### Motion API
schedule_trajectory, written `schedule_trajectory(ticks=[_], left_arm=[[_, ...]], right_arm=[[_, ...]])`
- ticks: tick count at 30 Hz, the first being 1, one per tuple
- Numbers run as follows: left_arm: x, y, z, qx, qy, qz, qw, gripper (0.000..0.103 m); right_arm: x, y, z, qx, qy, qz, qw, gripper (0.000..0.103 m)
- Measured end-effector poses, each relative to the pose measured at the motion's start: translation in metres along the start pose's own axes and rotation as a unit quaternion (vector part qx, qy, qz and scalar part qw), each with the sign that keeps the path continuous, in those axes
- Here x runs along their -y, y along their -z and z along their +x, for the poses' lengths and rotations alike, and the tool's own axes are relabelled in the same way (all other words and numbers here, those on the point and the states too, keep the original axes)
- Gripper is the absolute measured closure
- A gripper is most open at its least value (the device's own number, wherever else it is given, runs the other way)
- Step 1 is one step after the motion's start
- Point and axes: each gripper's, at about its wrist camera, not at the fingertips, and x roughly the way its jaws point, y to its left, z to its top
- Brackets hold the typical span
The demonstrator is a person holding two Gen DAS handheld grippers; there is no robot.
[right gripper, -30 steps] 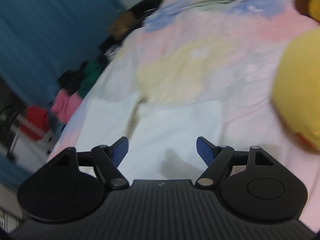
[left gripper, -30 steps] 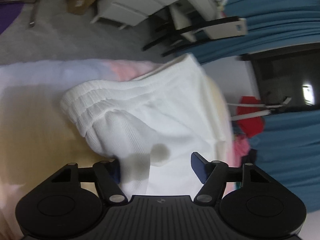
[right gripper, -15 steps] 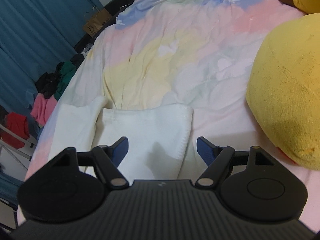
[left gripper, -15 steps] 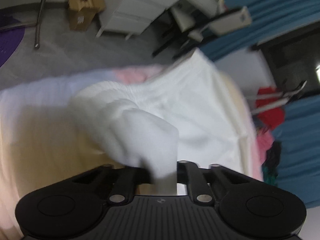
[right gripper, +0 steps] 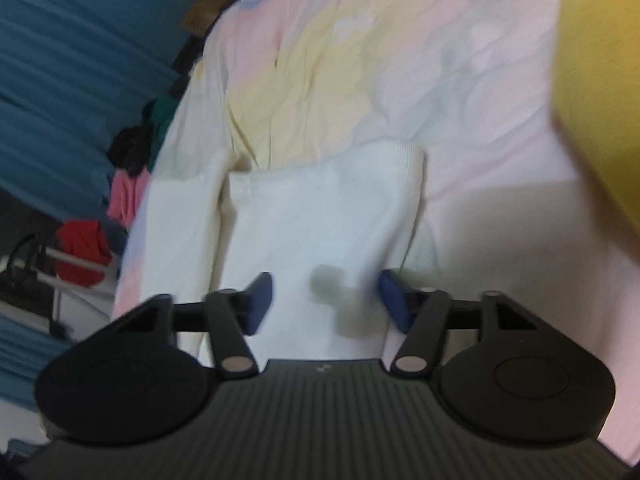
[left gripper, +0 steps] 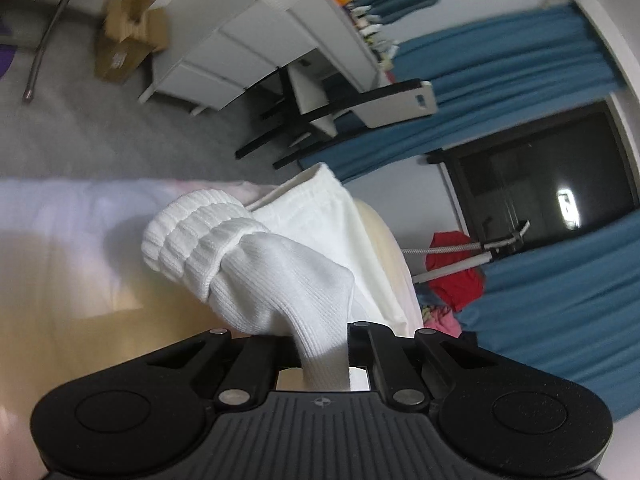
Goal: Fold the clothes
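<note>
A white ribbed sweater (left gripper: 280,264) lies on the pastel bed sheet (left gripper: 60,240). My left gripper (left gripper: 322,354) is shut on a fold of the sweater near its ribbed hem (left gripper: 188,232) and holds that part lifted off the bed. In the right wrist view the sweater (right gripper: 320,216) lies flat on the sheet (right gripper: 460,80), partly folded. My right gripper (right gripper: 325,296) is open, its blue fingertips (right gripper: 260,292) just above the fabric, one on each side of a panel.
A yellow plush toy (right gripper: 600,80) sits on the bed at right. Blue curtains (left gripper: 540,320), a white drawer unit (left gripper: 248,52), a cardboard box (left gripper: 128,52) and a rack with red clothes (left gripper: 456,272) stand beyond the bed edge.
My left gripper closed on the sweater fold and lifted it. My right gripper moved closer over the sweater and stayed open.
</note>
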Motion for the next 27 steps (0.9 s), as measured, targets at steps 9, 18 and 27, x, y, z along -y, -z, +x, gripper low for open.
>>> schedule_trajectory(ticks=[9,18,27], left_arm=[[-0.014,-0.008,0.008,-0.007,-0.01,-0.017,0.9998,0.096],[-0.009,-0.009,0.006,-0.008,-0.016,0.0,0.9998,0.096],[0.06,-0.064,0.042,-0.052,-0.006,0.051,0.9973,0.096]], right_arm=[[-0.011,-0.004,-0.018,0.068,-0.02,-0.024,0.997,0.098],[-0.031,0.0,-0.043,0.144,-0.017,-0.076,0.987,0.098],[-0.167,-0.017,-0.033,0.193,-0.052,-0.229,0.953,0.098]])
